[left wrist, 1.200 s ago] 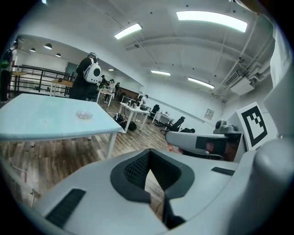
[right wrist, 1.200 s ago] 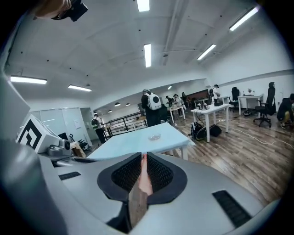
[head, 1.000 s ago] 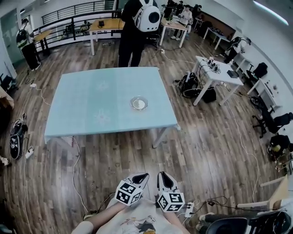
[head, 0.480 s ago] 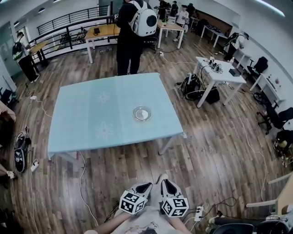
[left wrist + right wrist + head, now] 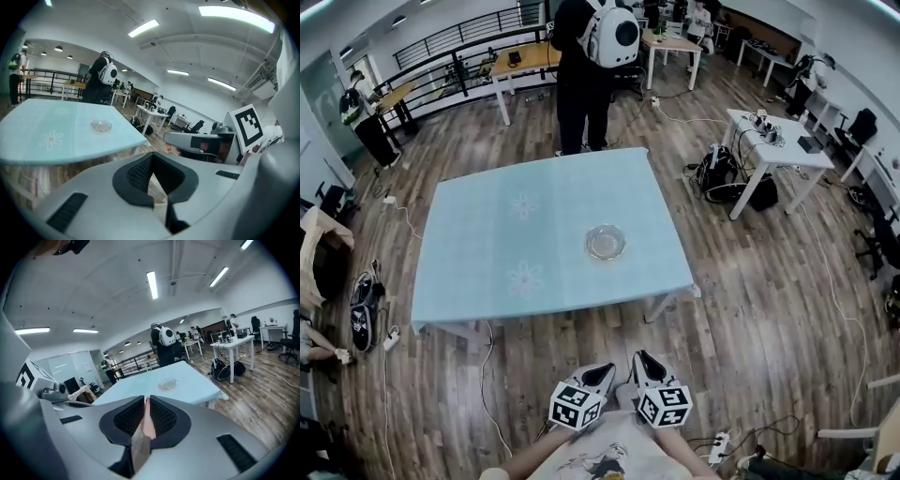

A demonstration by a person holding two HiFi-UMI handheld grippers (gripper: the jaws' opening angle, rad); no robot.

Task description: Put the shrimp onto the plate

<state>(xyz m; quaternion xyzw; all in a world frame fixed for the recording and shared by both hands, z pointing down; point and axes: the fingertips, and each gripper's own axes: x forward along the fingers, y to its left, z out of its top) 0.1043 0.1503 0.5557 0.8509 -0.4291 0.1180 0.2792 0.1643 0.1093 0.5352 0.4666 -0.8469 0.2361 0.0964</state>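
Lying straight ahead of the right tongs (image 5: 146, 398), the glass plate (image 5: 167, 383) sits on the blue bench (image 5: 192, 383) at mid-frame, well apart from both tongs. The right tongs are clenched on the pink shrimp (image 5: 147, 420), its long axis along the jaws. The left tongs (image 5: 152, 157) are closed on nothing. Both are held low at the head view's bottom edge.
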